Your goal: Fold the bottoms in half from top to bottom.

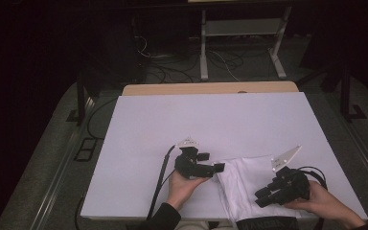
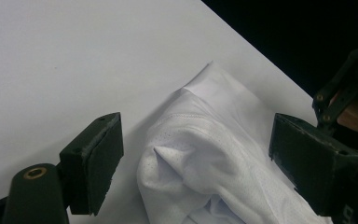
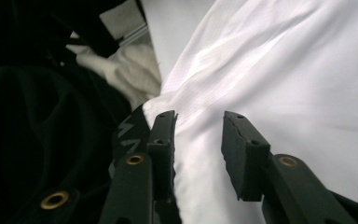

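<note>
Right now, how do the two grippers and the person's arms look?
Both grippers, left and right, are black, each with two blocky jaws, brass-ringed screw holes and a grey three-cornered plate on top. A black cable trails from the left one. The left forearm wears a dark sleeve.

The left gripper (image 1: 219, 167) was held low over the worktop near its front edge, about midway along it, with the jaws pointed toward the right edge and spread wide apart. It was gripped from below by the left hand (image 1: 184, 182), the dark-sleeved forearm being brought in over the front edge. The right gripper (image 1: 262, 197) was held by the right hand (image 1: 316, 199) near the front right corner, its jaws angled toward the front edge and parted.
</note>
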`<state>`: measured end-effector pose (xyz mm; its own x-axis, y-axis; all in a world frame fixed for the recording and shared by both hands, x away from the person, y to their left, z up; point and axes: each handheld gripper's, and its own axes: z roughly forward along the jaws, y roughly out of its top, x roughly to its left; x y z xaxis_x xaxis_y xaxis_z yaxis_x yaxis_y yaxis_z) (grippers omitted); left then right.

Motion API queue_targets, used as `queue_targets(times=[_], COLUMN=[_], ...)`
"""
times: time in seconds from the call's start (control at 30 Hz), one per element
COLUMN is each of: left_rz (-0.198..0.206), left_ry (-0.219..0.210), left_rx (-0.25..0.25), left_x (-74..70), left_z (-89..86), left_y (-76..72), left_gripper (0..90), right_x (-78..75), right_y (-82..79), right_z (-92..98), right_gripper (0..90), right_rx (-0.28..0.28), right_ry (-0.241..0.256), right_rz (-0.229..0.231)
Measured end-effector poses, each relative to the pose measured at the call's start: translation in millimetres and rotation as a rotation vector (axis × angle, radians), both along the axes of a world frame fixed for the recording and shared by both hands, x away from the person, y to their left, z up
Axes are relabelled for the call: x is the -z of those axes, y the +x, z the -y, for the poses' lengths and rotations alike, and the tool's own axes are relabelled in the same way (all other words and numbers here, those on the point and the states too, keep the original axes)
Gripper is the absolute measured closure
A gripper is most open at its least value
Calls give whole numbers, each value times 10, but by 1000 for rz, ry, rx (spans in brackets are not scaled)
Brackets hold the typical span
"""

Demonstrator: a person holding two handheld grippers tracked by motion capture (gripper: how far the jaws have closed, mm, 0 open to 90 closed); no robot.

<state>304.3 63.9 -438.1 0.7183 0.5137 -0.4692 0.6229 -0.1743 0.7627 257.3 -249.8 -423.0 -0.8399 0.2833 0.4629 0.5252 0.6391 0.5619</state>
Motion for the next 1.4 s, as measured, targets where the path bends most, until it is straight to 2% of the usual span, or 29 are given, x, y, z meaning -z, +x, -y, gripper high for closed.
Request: queue_targets(times=[0.17,0.47,0.53,0.63,0.77,0.97,1.4], left_rz=[-5,-15,-16,-17,-25,-40,-64], left_ry=[-2,-3,-2,-4,-5,-7,7], left_rx=[0,3,5,7,9,14,22], left_x=[6,19,20,24,27,45,111], left_z=[11,29,32,38,52,84,134], left_y=[15,27,30,35,38,55,90], left_gripper=[168,168,168,168,168,168,170], right_x=[-59,-124,-140,-165,-180,-142,8], right_y=[66,167,195,248,328,442,688], right_z=[102,250,293,367,480,619,811], right_gripper=[510,350,317,219,157,132,140], right_rx=[57,157,184,231,292,350,432], right_ry=[24,26,24,24,40,50,24], right_rz=[37,84,90,116,134,152,150])
